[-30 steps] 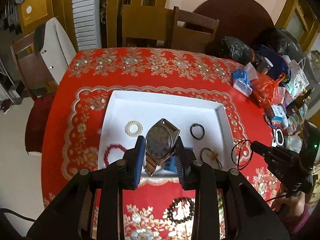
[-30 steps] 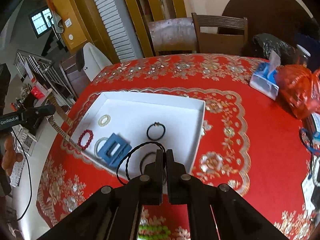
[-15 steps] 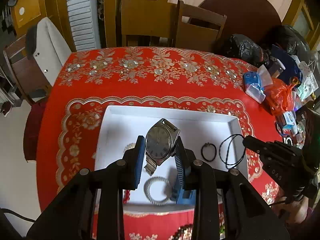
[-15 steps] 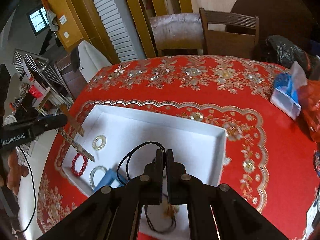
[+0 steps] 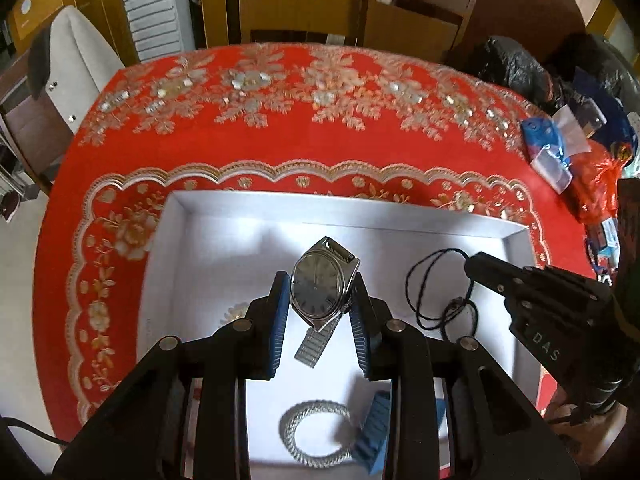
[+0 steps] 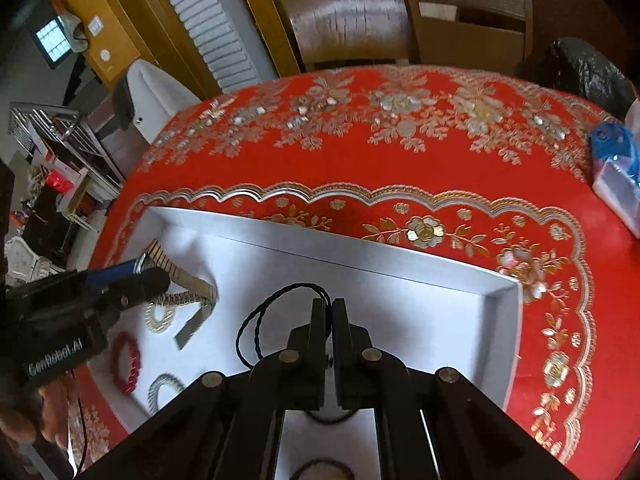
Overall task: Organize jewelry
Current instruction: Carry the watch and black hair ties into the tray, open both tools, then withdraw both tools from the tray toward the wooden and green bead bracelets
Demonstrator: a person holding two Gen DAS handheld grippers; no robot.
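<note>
- Left wrist view: the left gripper [image 5: 319,312] had its blue pads part-way apart and clamped on a silver wristwatch [image 5: 323,287] — dial up, metal strap dangling below the case, all of it held over the white tray [image 5: 224,216].
- Under that gripper, on the tray floor, lay a silver mesh bracelet [image 5: 314,436] and, just beside it, a blue clip [image 5: 374,428]; a pale gold ring-shaped piece [image 5: 234,314] peeked out by the left finger.
- Off to the right of this view, the right gripper [image 5: 474,266] came in over the tray with a black cord necklace [image 5: 428,288] hanging in loops from its tip; a small pendant sat low on the cord.
- The tray rested on a red floral tablecloth [image 5: 280,92], with bags and packets crowded at the table's right edge.
- Right wrist view: the right gripper [image 6: 329,308] was closed tight — the black cord necklace [image 6: 260,320] pinched between its fingers, looping out to the left above the white tray [image 6: 400,276].
- At the left of this view, the left gripper [image 6: 140,276] held the wristwatch [image 6: 188,292], strap trailing down over the tray.
- Near it on the tray floor: a gold ring-shaped piece [image 6: 160,318], a red bead bracelet [image 6: 128,362] and a silver mesh bracelet [image 6: 164,390].
</note>
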